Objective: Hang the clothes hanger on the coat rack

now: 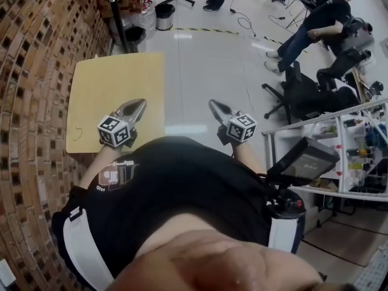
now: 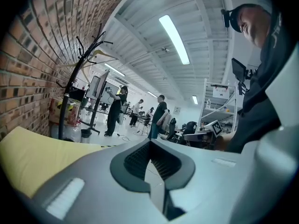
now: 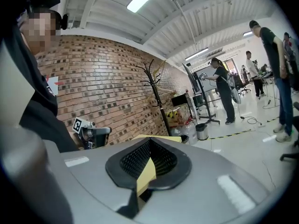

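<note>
Nearest: my left gripper (image 2: pixel 149 142), ribbed grey fingers pressed together on nothing. My right gripper (image 3: pixel 149 140) is likewise closed and empty. Both sit at the near edge of the matte yellow counter (image 1: pixel 115 83). The thin, pale clothes hanger (image 2: pixel 96 54) appears already hooked high on the black branching coat rack (image 2: pixel 74 90), well ahead by the brick wall (image 2: pixel 28 55), its long axis roughly level. The left gripper is nearer. Judgement: hanging looks done.
</note>
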`<state>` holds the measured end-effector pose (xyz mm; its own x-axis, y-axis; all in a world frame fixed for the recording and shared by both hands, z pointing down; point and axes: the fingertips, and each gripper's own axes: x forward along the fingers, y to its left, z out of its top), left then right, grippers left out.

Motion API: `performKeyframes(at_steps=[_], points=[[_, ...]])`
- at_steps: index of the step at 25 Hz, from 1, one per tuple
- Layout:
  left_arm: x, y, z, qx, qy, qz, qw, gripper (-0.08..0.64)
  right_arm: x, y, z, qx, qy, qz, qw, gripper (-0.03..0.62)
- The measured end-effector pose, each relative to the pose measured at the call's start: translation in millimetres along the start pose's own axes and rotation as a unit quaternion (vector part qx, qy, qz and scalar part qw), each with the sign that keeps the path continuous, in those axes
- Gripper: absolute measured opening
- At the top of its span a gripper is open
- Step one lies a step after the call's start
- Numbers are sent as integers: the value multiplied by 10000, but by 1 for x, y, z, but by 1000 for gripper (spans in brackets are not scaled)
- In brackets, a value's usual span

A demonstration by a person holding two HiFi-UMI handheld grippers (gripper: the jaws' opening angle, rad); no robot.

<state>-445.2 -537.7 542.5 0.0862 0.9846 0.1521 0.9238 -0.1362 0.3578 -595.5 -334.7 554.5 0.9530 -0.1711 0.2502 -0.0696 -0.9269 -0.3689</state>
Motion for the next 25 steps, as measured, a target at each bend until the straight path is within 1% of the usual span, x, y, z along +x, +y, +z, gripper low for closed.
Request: performKeyframes(at_steps=[3,6,10,14,19,22,25], points=[[37,-22,-3,-21,-10,76,10000,0,-23,-37,9,-18,-27,58,10000,14],[85,-53,0,-20,-143,147,9998,0,-50,-78,20,-106,57,176,9998,14],[153,-100,0,-42,-279,118,9995,0,-89,-135,38,-284,203,287,9990,14],[206,-130,-3,-98,-269,82,9996,0,-115,-181,50,-338,301,317,9985,14],[247,-133,6,-30,-215,70,9997,0,-117,-216,67,-335,254,348,9985,14],[268,-118,13,-30,-193,61,9998,0,-105,-234,75,-322,243,326,9987,14],[292,-93,26,-37,-248,3,9997,0,-82,-254,85,-365,280,272,9986,14]])
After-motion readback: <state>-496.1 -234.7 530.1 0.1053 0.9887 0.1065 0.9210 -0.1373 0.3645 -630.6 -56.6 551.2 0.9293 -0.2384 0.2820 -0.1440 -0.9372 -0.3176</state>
